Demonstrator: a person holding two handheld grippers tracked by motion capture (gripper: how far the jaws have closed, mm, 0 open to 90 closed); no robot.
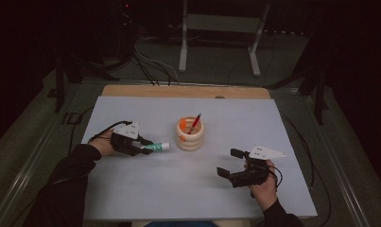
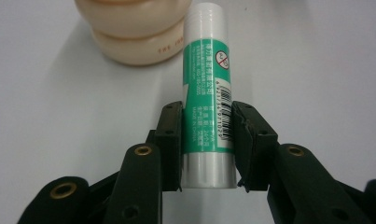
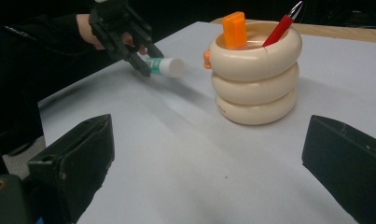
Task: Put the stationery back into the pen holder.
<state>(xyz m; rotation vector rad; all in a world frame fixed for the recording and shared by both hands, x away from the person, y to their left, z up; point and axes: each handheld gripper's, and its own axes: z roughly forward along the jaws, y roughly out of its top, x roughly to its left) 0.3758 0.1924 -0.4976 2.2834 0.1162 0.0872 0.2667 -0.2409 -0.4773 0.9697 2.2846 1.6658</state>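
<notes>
**Pointing a glue stick at the cream pen pot**

Lying almost level in the left gripper (image 2: 208, 140), the glue stick (image 2: 208, 93) ran lengthwise straight out from the jaws, its white cap end aimed at the pen pot (image 1: 189, 135) and its plain bottom end back between the pads. In the high view the stick (image 1: 157, 147) reached toward the pot's left side and stopped just short of it, its tip near the lower rings. From the right gripper view it sat above the table sheet (image 3: 176, 154), casting a soft shadow below.

The left hand (image 1: 105, 144) came in from the left edge of the sheet, the sleeve dark, the gripper held roughly level and turned toward the pot. The jaws were closed on the stick's lower half, one pad on each side of the label.

The stick was white with a green label, small print, a barcode and a red round warning mark.

The right gripper (image 1: 230, 165) rested near the sheet's right front, well apart from the pot, its jaws spread wide with nothing between them. The pot, three stacked cream rings, held a red pen (image 3: 281, 28) and an orange piece (image 3: 234, 29).
</notes>
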